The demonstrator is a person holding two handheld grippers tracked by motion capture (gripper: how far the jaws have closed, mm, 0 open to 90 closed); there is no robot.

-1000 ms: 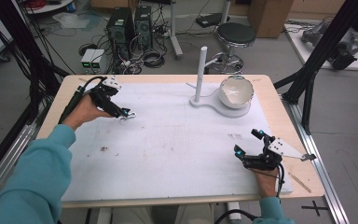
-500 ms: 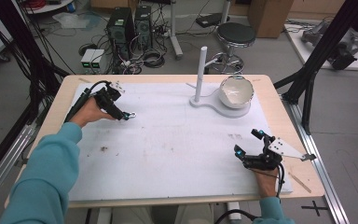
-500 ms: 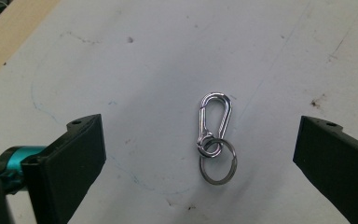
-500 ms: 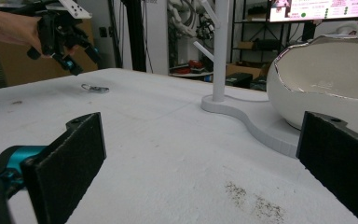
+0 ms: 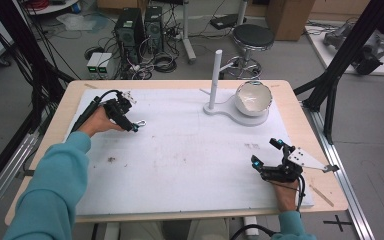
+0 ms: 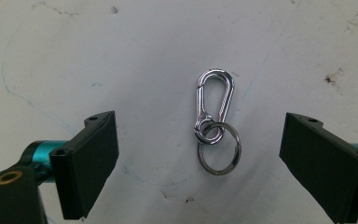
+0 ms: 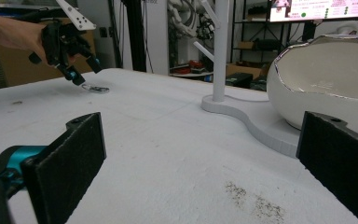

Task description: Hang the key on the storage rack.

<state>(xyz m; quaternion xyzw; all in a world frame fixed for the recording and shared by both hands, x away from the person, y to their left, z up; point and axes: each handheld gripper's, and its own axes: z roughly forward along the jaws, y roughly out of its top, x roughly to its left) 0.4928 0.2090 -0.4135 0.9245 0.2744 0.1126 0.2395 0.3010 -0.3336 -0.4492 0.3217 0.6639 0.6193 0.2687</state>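
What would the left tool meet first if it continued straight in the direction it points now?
Most likely the carabiner with its key ring, lying on the white mat between the open jaws of the left tool.

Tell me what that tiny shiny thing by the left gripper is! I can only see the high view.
Observer: A silver carabiner clip with a round key ring looped through its end, lying flat on the white mat.
Operator: Is the gripper grabbing it?
Observer: No. In the left gripper view the left gripper has its jaws wide apart, one on each side of the clip, not touching it.
Operator: What is the bowl like inside?
Observer: The right gripper view shows the white bowl with a jagged, eggshell-like rim.
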